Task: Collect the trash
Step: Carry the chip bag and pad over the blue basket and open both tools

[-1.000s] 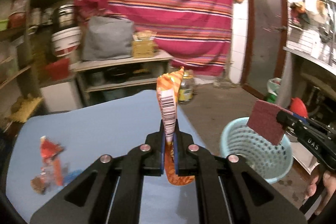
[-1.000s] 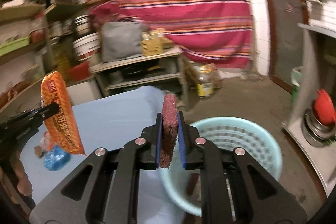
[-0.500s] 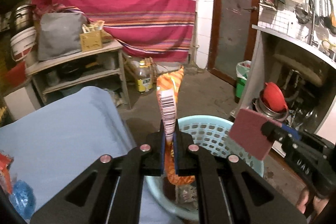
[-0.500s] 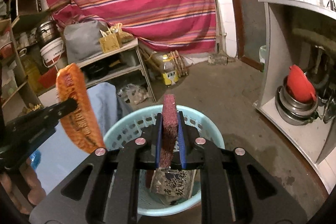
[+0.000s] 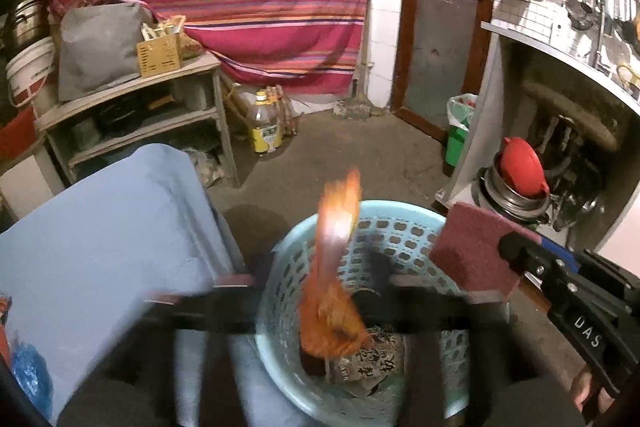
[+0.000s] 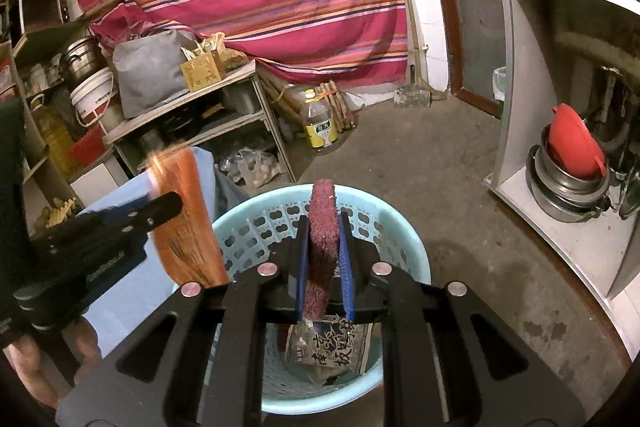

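Note:
A light blue perforated basket [image 5: 384, 235] [image 6: 248, 227] stands on the floor beside the blue-covered table [image 5: 100, 227]. A dark printed wrapper [image 6: 324, 347] lies in it. My left gripper [image 5: 322, 291] is blurred with its jaws spread wide; the orange snack wrapper [image 5: 332, 287] is loose between them over the basket, also blurred. In the right wrist view the wrapper [image 6: 184, 223] hangs by the left gripper's fingertips [image 6: 168, 205]. My right gripper [image 6: 324, 267] is shut on a maroon scouring pad [image 6: 322, 227] [image 5: 472, 247] above the basket.
Blue and red scraps [image 5: 28, 379] lie on the table's left edge. A wooden shelf unit [image 6: 192, 115] with a grey bag stands behind. An oil bottle [image 5: 262, 131] stands on the floor. Stacked pots with a red lid [image 6: 572, 167] sit at right.
Both grippers have moved right from the table to above the basket. The left jaws have just opened and the orange wrapper is slipping down.

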